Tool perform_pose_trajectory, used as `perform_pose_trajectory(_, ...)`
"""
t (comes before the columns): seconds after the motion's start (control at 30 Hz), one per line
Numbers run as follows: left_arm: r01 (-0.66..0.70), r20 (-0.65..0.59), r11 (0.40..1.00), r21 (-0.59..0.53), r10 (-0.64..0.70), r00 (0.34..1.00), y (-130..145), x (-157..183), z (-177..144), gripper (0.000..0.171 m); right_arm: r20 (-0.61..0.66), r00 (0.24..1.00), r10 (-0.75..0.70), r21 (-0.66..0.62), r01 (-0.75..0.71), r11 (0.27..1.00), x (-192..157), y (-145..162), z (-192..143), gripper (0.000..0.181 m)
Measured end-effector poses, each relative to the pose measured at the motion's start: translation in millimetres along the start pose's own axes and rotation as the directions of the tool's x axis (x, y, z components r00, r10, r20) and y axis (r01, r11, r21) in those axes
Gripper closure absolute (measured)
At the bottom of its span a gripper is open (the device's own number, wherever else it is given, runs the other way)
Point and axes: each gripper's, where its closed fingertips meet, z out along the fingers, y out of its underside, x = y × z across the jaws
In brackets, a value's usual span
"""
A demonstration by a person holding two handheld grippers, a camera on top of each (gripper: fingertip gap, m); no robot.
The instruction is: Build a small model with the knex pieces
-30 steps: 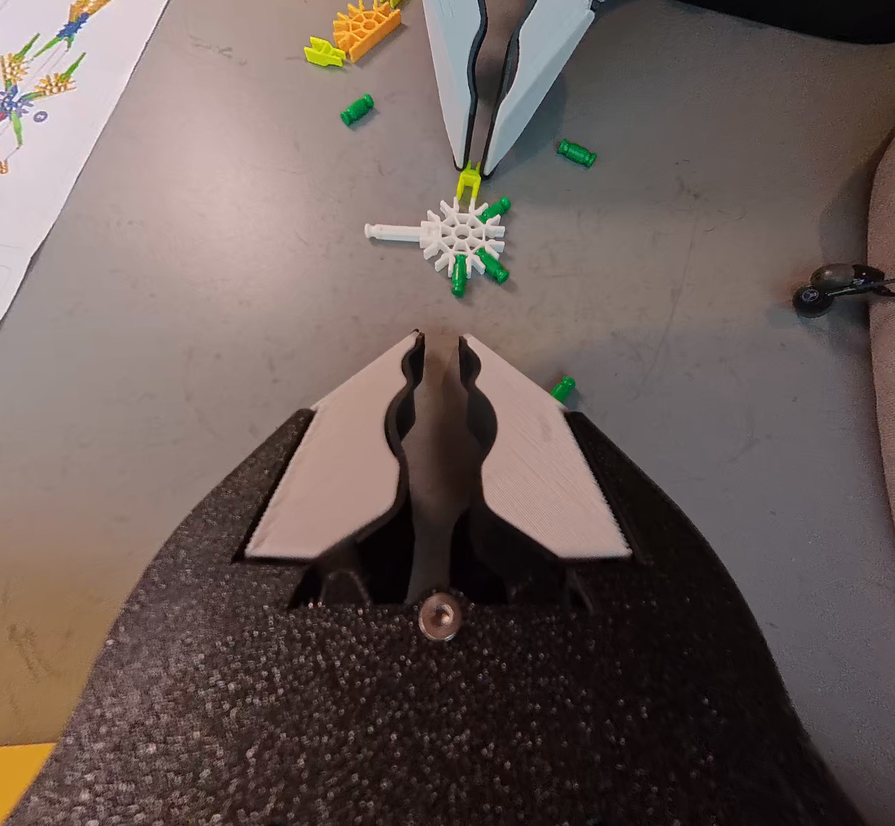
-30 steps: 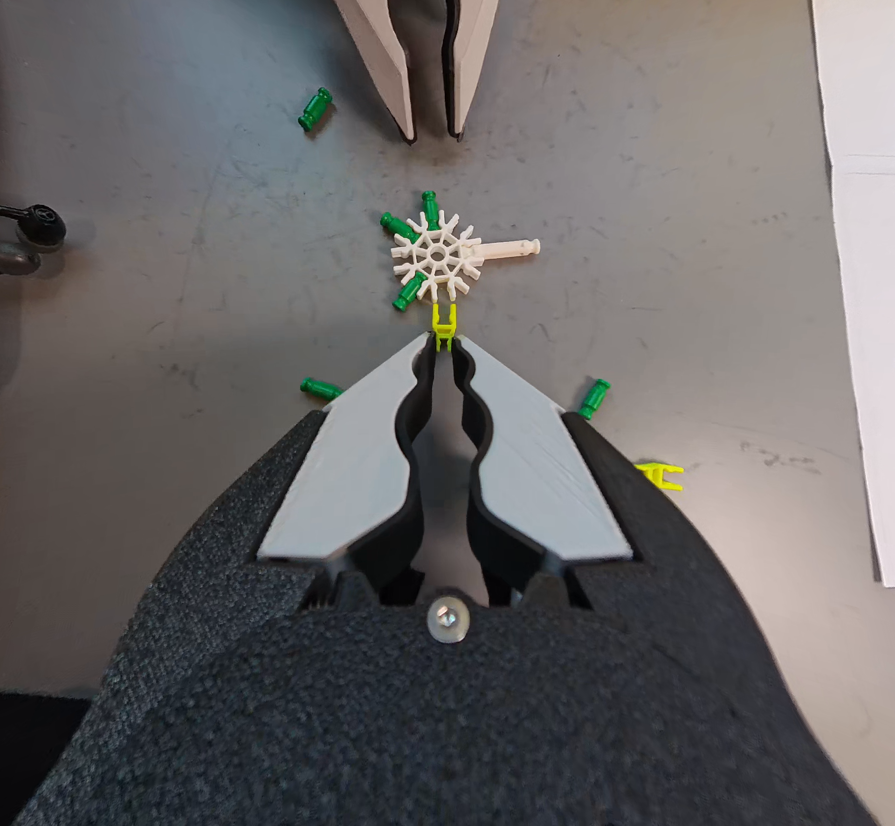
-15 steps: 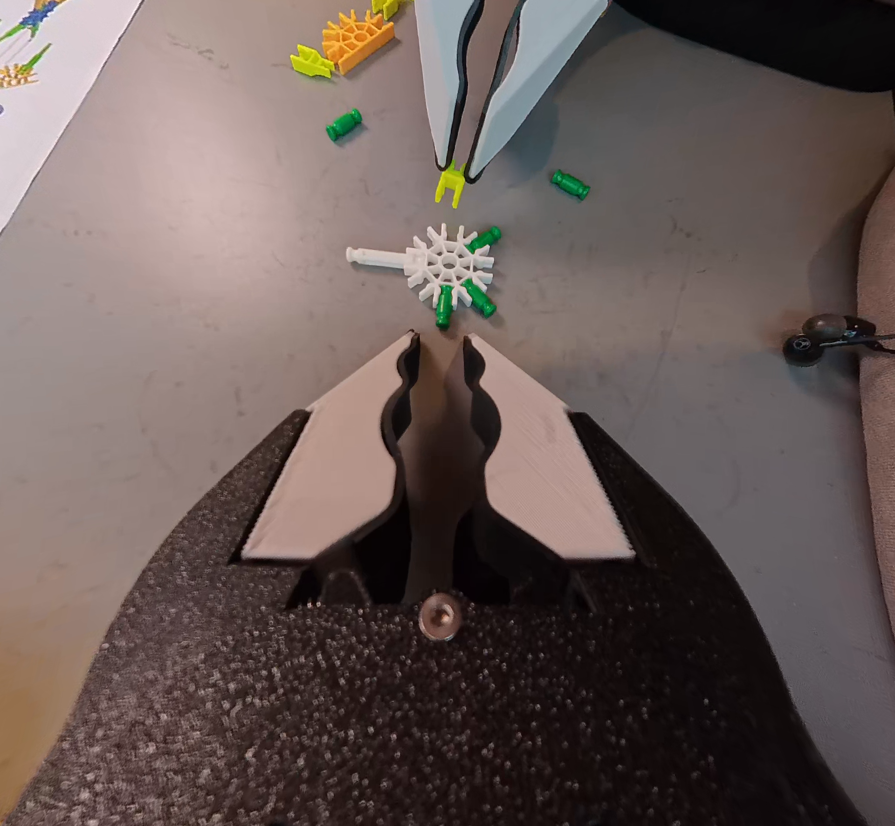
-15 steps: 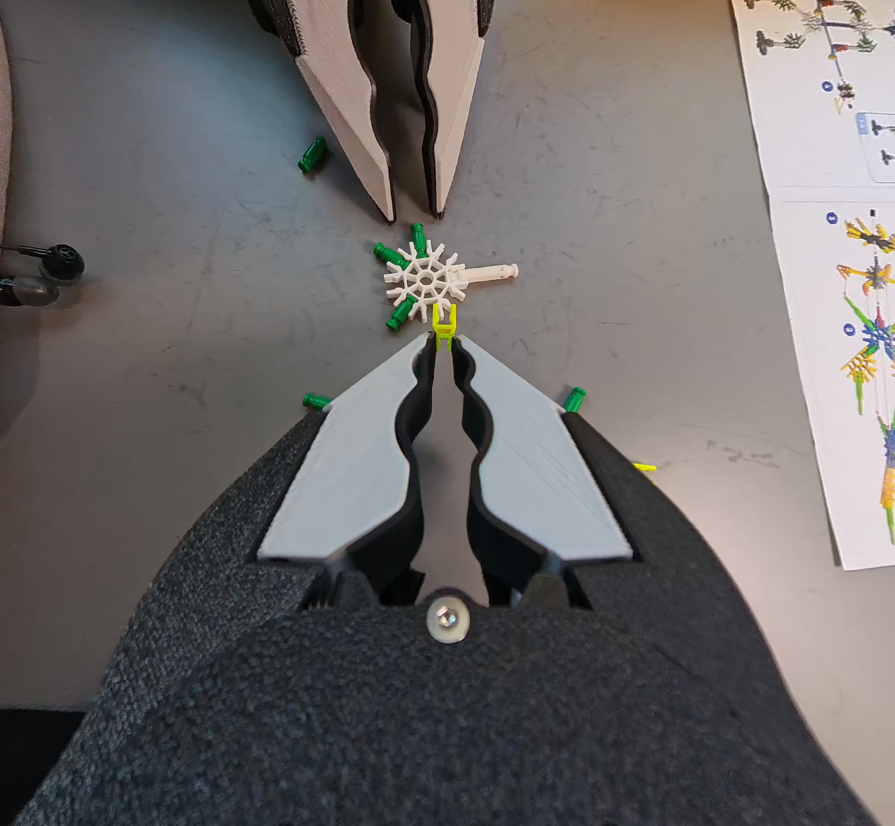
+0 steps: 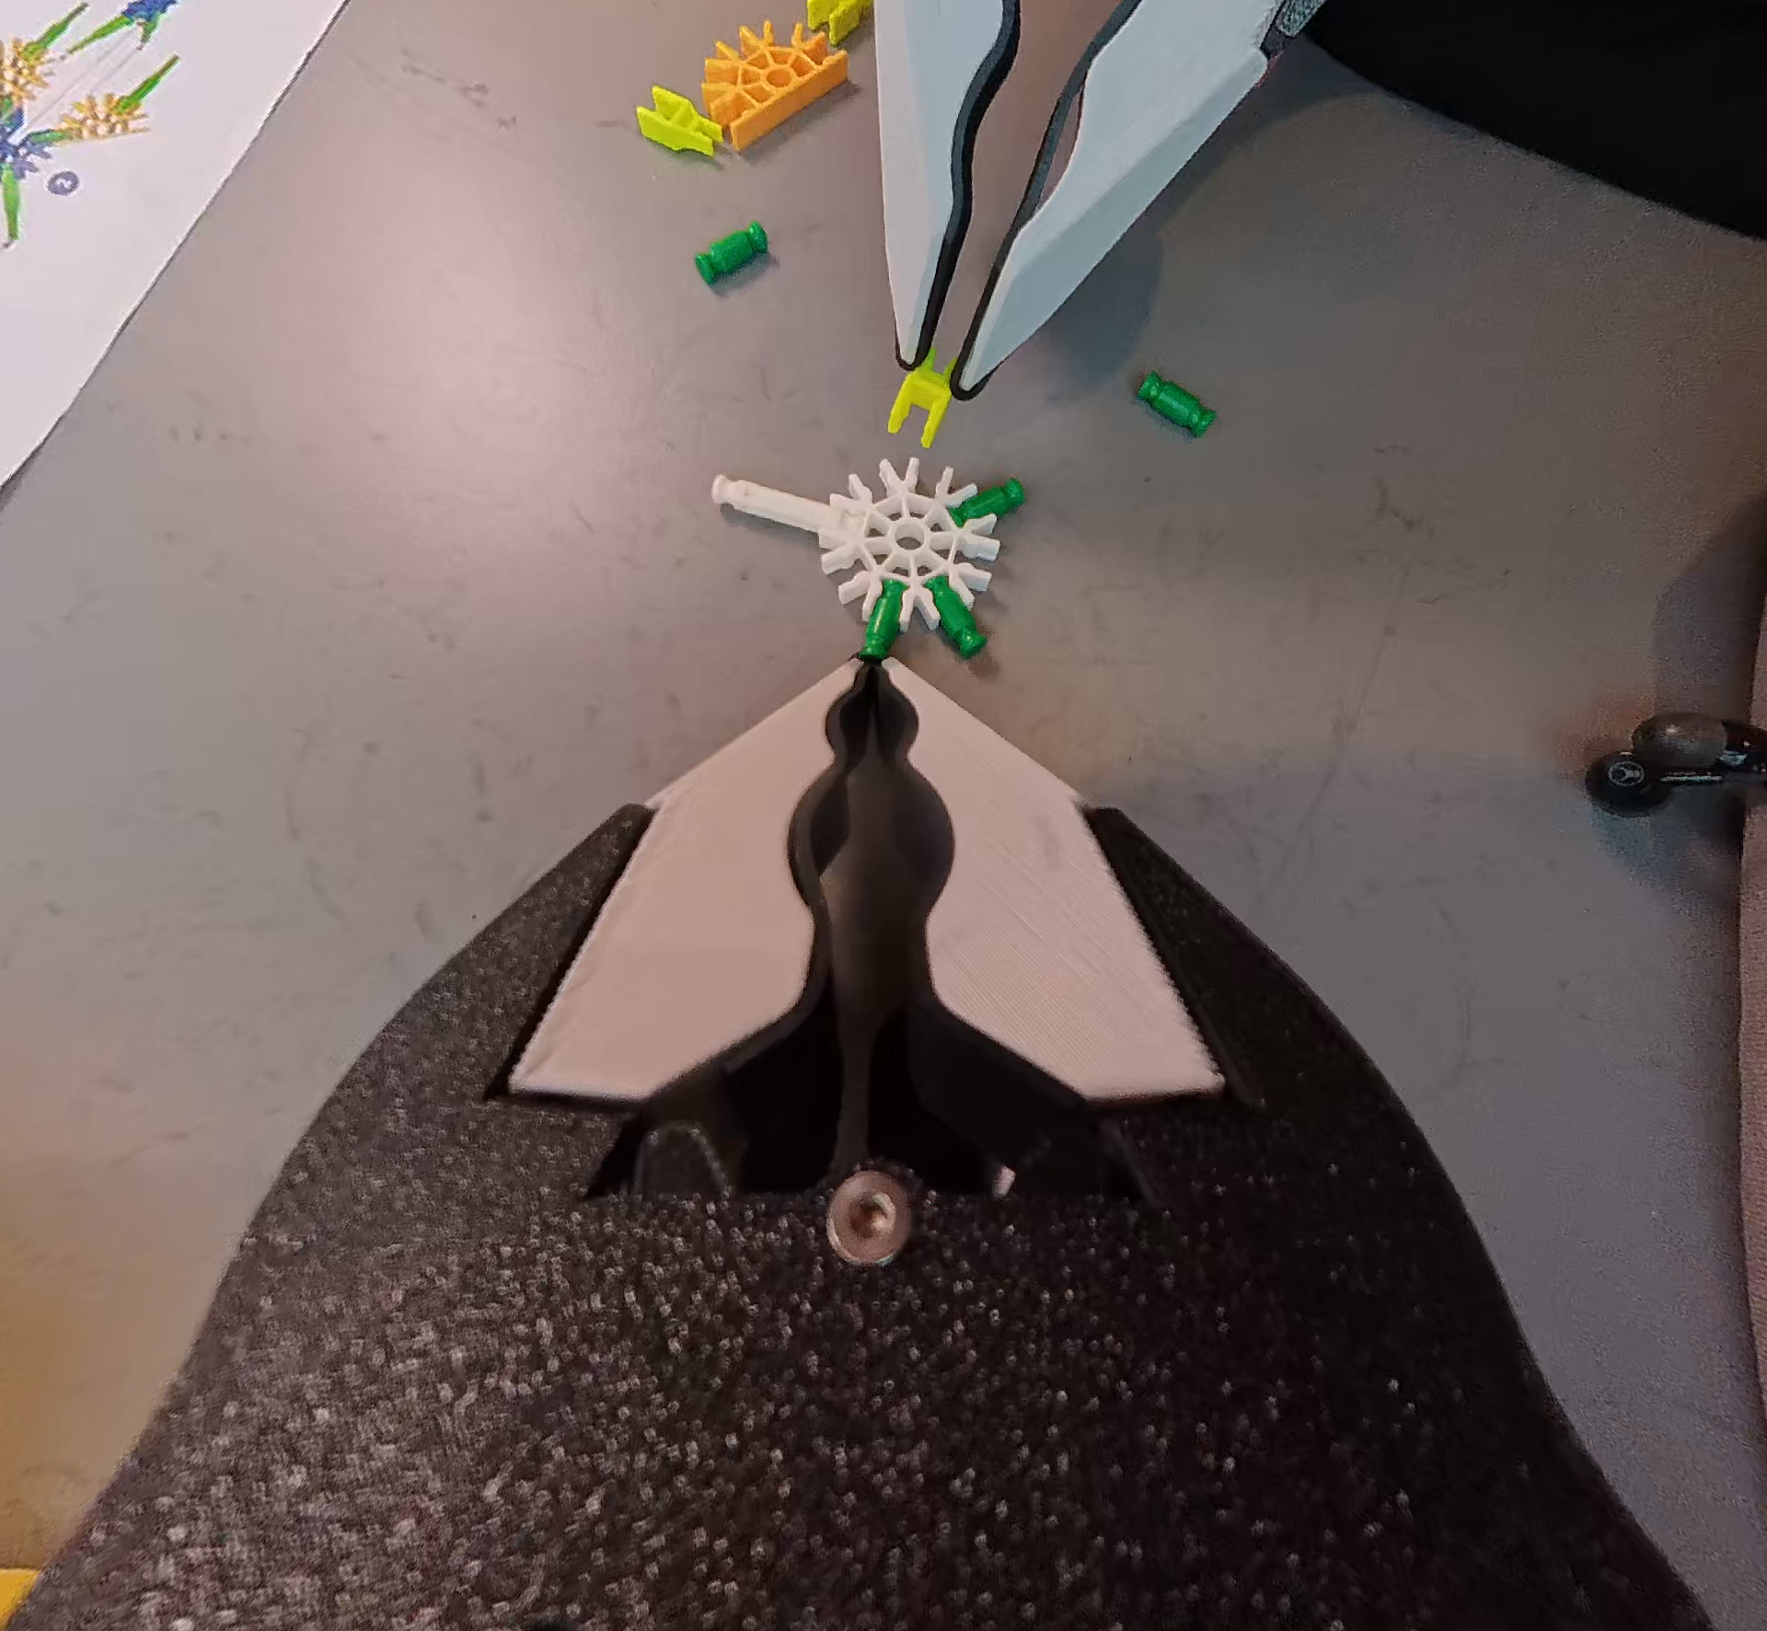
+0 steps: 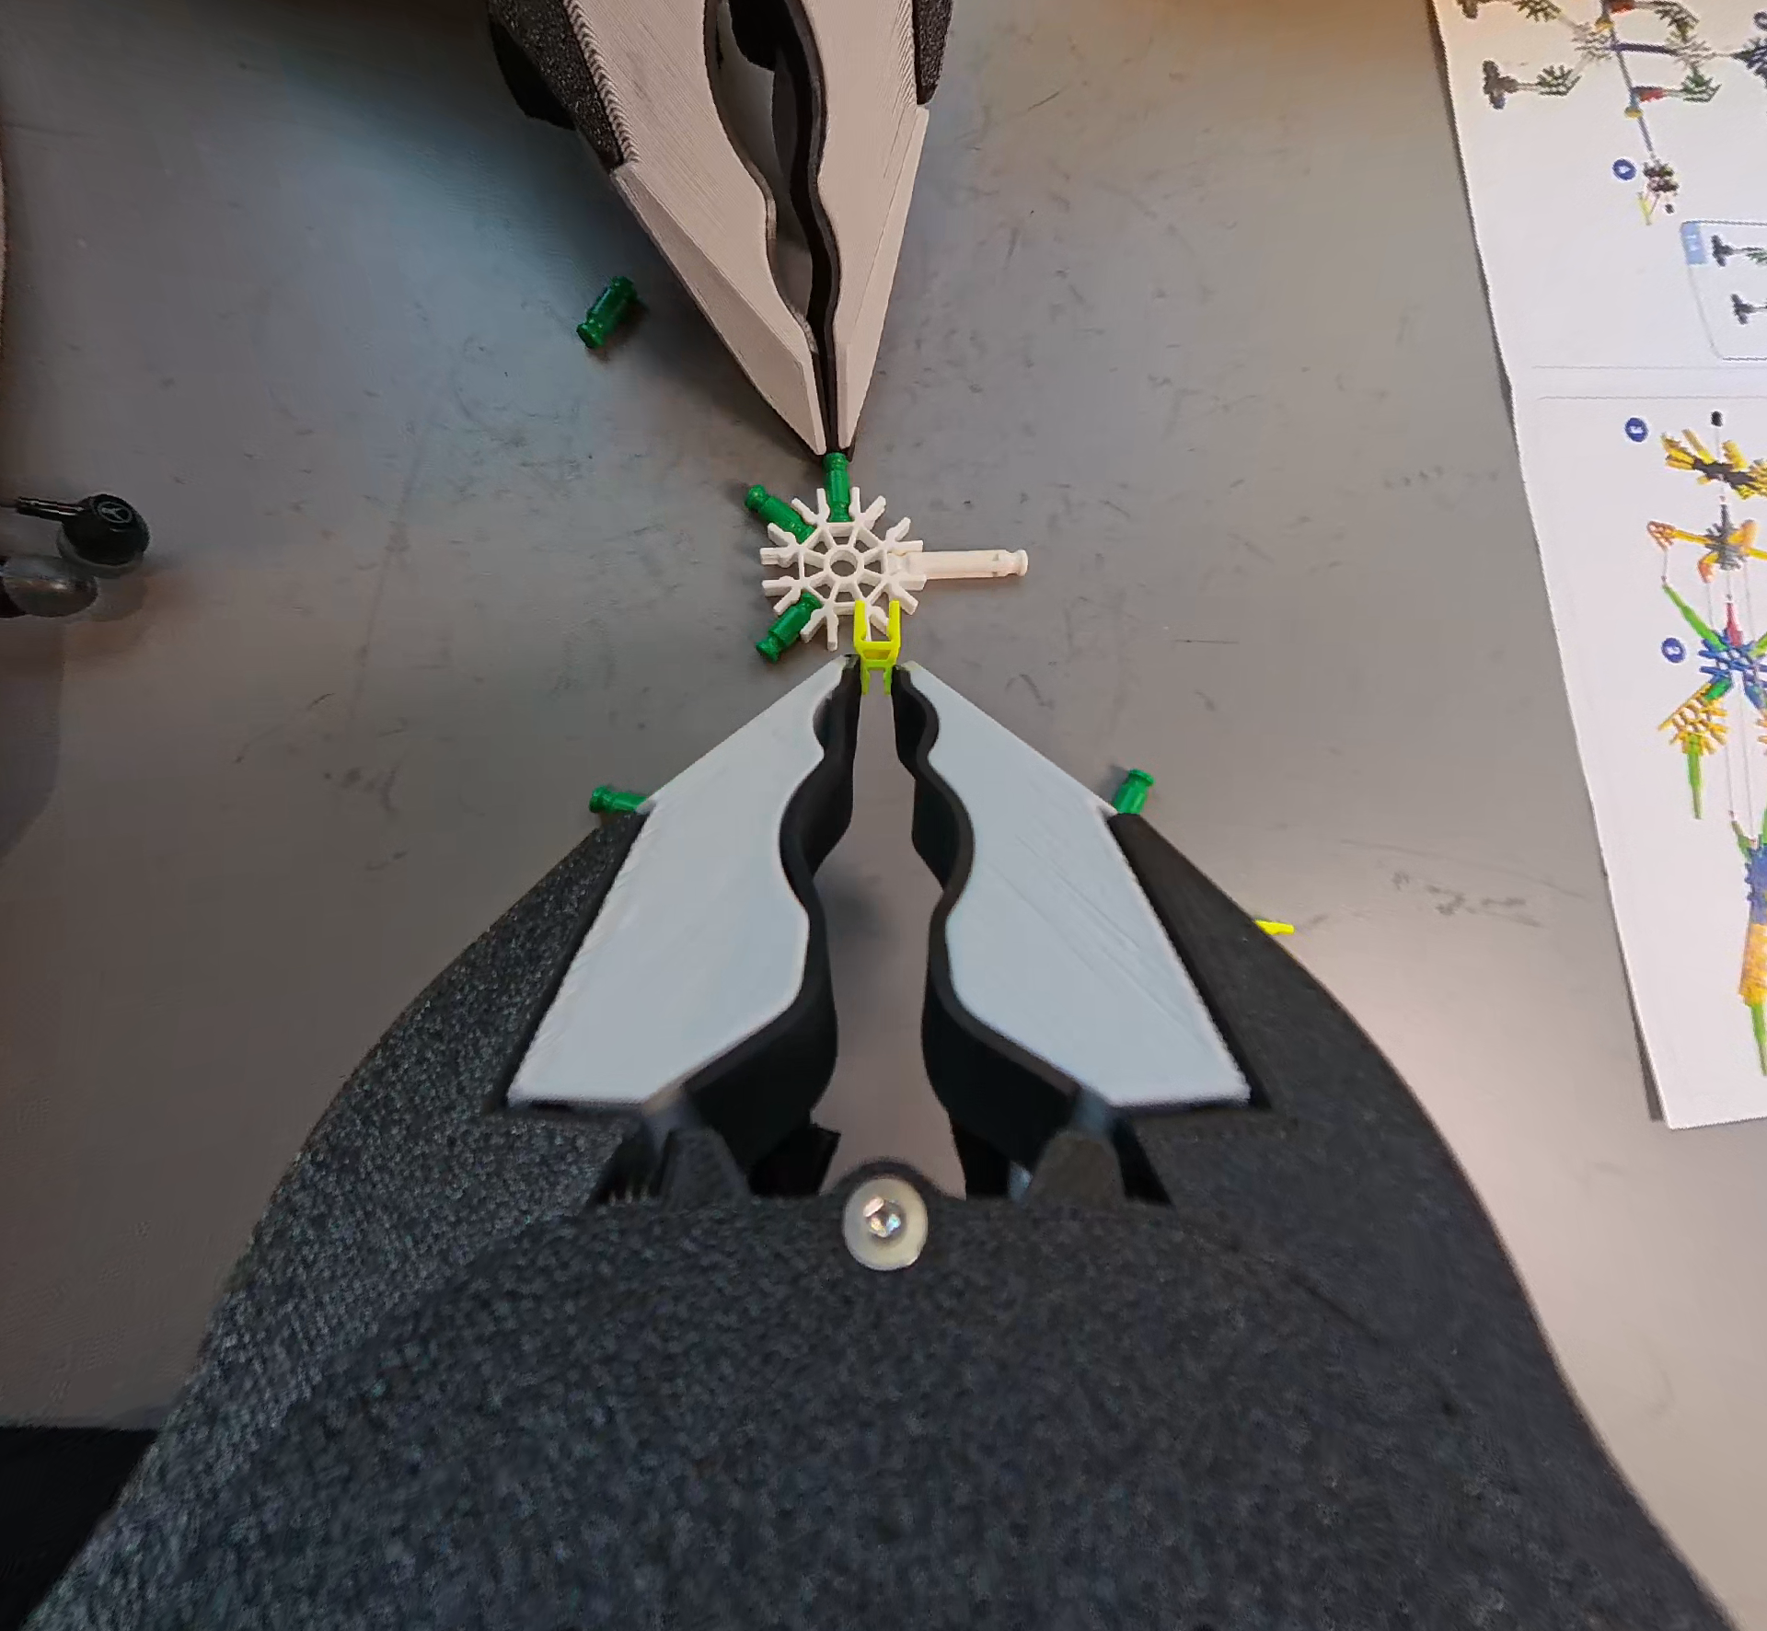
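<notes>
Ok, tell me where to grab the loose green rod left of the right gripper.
Take the loose green rod across its narrower middle, coming straight down with the jaws either side. It lies flat on the table, flared at both ends, clear of the orange connector.

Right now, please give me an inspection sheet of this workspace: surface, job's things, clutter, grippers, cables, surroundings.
Surface: grey table, scuffed.
Job's things: white wheel piece with three green pegs and a white rod, lying flat.
Clutter: loose green pegs; orange piece; printed sheet.
Grippers: left gripper shut on green peg of the wheel; right gripper shut on yellow clip, just short of the wheel.
Cables: earphones at the edge.
Surroundings: dark fabric beyond.
</notes>
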Motion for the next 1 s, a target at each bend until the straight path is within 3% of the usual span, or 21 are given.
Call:
perform_pose_trajectory(0.37, 0.171, 0.066, 0.985, 0.038, -0.173, 0.983, 0, -24, -6, 0.171, -0.035, 0.996, 0.079, 0.025, -0.078, 0.997, 10, -4, -1, 0.176)
perform_pose_trajectory(0.73, 0.014, -0.125, 1.000, 0.012, -0.012, 0.992, 1, 15, -8, 0.170, 0.082, 0.996, 0.043, 0.013, -0.044, 0.999, -16, -8, 5, 0.176)
perform_pose_trajectory(0.9, 0.039, -0.034, 0.999, 0.028, -0.038, 0.999, 1, -10, -12, 0.155, 0.130, 0.991, 0.024, -0.008, -0.023, 1.000, -28, -7, 9, 0.176)
perform_pose_trajectory(1.0, 0.006, -0.042, 1.000, 0.007, -0.005, 0.999, 1, -7, -5, 0.152, 0.146, 0.989, 0.019, -0.035, -0.014, 0.999, -34, -6, 15, 0.176)
